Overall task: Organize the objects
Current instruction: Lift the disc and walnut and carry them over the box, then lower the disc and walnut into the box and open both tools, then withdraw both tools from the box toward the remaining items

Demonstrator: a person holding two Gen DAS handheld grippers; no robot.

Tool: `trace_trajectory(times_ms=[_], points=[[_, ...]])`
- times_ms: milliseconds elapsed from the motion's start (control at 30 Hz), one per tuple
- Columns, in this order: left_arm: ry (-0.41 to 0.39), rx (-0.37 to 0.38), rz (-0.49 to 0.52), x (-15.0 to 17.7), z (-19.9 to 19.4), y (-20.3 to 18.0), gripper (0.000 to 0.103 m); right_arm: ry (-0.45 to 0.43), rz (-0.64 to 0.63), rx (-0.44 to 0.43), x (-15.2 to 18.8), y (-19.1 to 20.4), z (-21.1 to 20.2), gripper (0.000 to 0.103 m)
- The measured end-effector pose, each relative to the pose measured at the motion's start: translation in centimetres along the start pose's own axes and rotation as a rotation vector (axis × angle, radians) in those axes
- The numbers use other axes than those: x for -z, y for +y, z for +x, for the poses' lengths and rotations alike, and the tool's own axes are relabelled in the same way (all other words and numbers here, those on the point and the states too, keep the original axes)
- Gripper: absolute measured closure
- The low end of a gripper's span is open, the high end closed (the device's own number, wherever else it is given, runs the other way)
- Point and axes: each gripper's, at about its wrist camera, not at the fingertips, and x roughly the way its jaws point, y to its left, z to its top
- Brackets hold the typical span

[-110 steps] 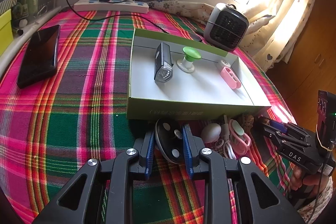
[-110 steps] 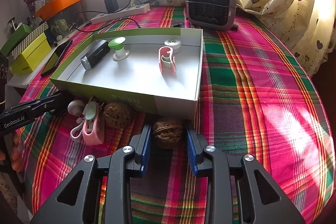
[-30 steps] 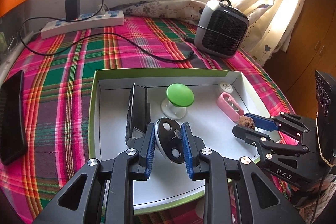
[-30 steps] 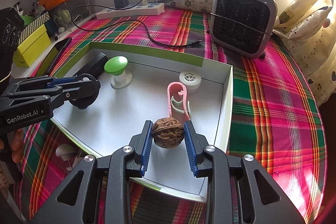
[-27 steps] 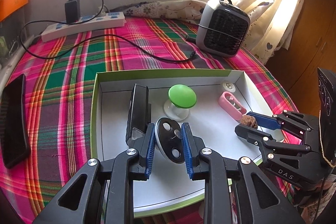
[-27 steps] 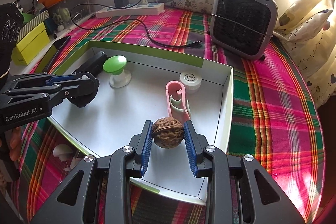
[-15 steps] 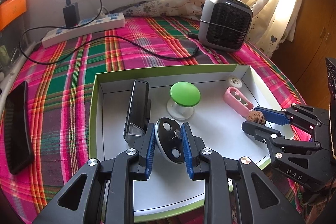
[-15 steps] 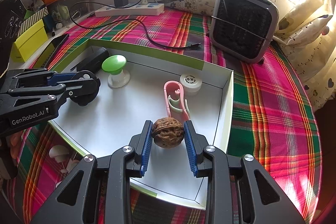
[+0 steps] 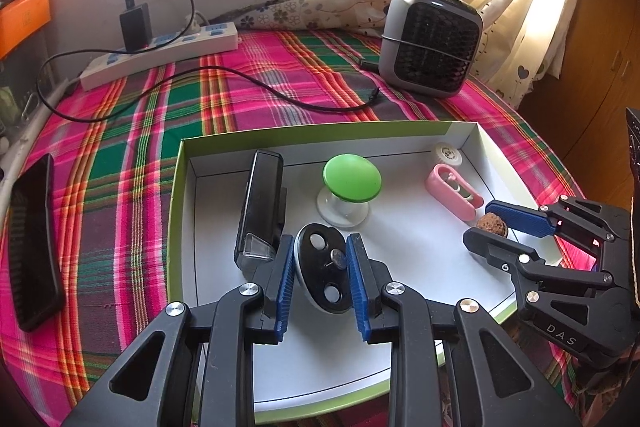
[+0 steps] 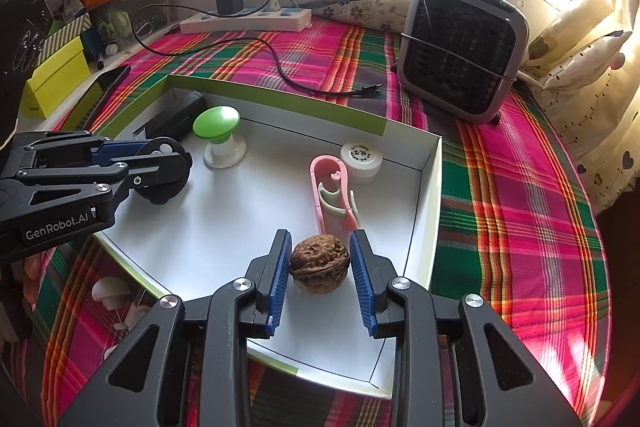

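plaid cloth (image 9: 120,155) | left tongs (image 9: 320,271) angled down – opening around black disc (image 9: 326,267) | right tongs (image 10: 320,263) clamp walnut (image 10: 319,263)

A: Your left gripper (image 9: 320,277) angles downward, its jaws opening, something still sitting between the fingers (image 9: 283,281).

B: And your right gripper (image 10: 320,269) tilts down too, clamped on its load.

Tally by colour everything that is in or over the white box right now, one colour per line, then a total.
Black: 2, the bike light and oval disc
Green: 1, the suction knob
Pink: 1, the clip
White: 1, the round cap
Brown: 1, the walnut
Total: 6
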Motion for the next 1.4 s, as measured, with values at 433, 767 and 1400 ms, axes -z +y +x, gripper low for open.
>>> trace_trajectory(times_ms=[433, 767, 1400], points=[[-0.009, 0.029, -0.014, 0.1, -0.7, -0.4, 0.067, -0.032, 0.023, 0.001, 0.1, -0.2, -0.9, 0.063], [-0.033, 0.025, -0.034, 0.4, -2.0, -0.1, 0.064, -0.061, 0.040, 0.000, 0.3, -0.3, -2.0, 0.063], [-0.097, 0.045, -0.060, 2.5, -5.9, -0.4, 0.064, -0.114, 0.085, -0.010, 1.5, -0.5, -4.9, 0.062]])
